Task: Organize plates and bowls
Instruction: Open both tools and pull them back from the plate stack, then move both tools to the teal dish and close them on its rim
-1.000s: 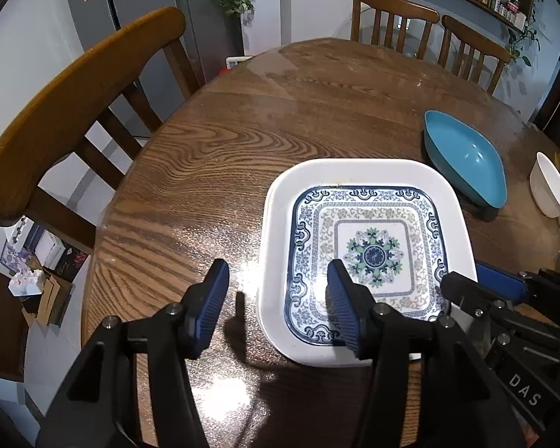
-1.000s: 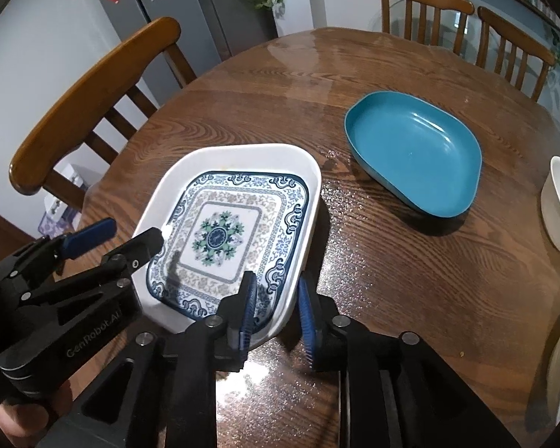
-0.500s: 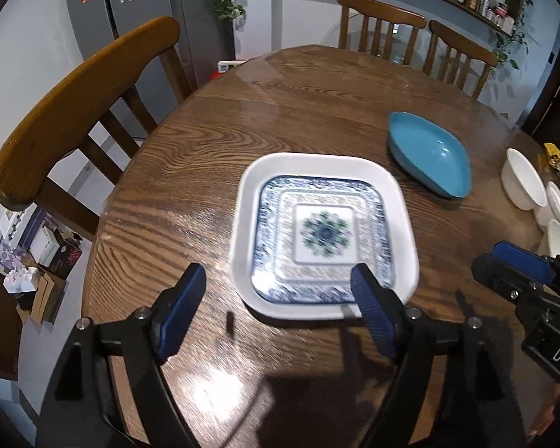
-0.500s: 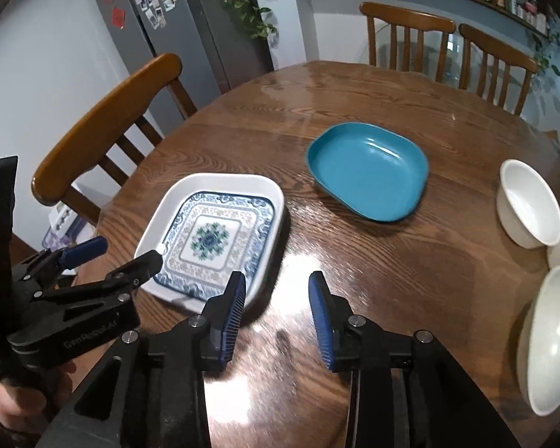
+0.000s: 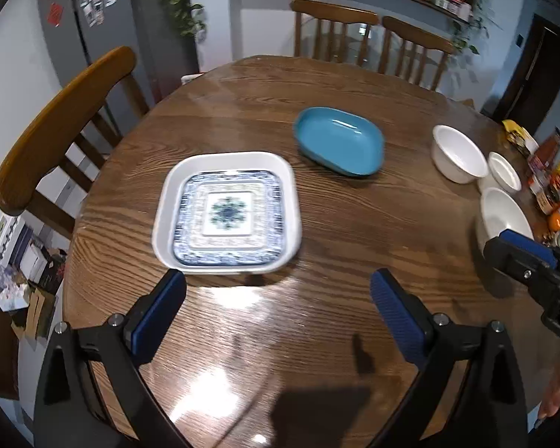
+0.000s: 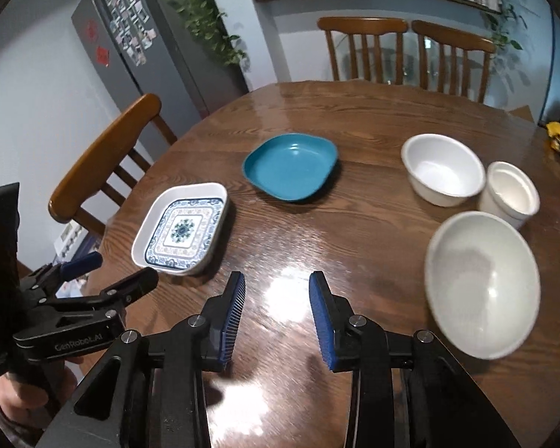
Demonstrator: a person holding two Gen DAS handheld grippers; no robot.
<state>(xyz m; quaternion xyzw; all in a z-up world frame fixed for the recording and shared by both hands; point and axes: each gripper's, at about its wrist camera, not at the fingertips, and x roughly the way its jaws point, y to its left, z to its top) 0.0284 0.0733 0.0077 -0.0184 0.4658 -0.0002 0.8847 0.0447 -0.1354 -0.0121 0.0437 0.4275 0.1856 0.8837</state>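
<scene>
— So where does the patterned plate (image 5: 227, 213) sit against your fingers?

— Flat on the wooden table (image 5: 354, 231), just beyond my left gripper (image 5: 278, 311). Its near rim lies close ahead of my left-hand pad, and nothing touches it. Those jaws are spreading, already very wide, with only bare tabletop between the two blue pads.

— And your other hand?

— My right gripper (image 6: 277, 308) hangs over a glossy bare stretch of the table, to the right of the patterned plate and nearer to me. Its jaws stand partly apart and grip nothing. In that view the plate lies up and to the left of the fingers, clear of them, with my left gripper's black frame just beside the plate's near corner.

— What else is set out, taking that plate as the mark?

— The teal dish (image 6: 290, 166) rests farther back and to the right of the plate, apart from it. Well to the right of the plate are three white pieces: a large white bowl (image 6: 483, 283) nearest me, a medium white bowl (image 6: 443, 169) behind it, and a small white cup (image 6: 510, 191) just beside the medium one, perhaps touching; I cannot tell. The large bowl sits right of my right-hand pads without meeting them.

— Anything left of the plate?

— A wooden chair (image 5: 61, 127), drawn up to the table's edge.
</scene>
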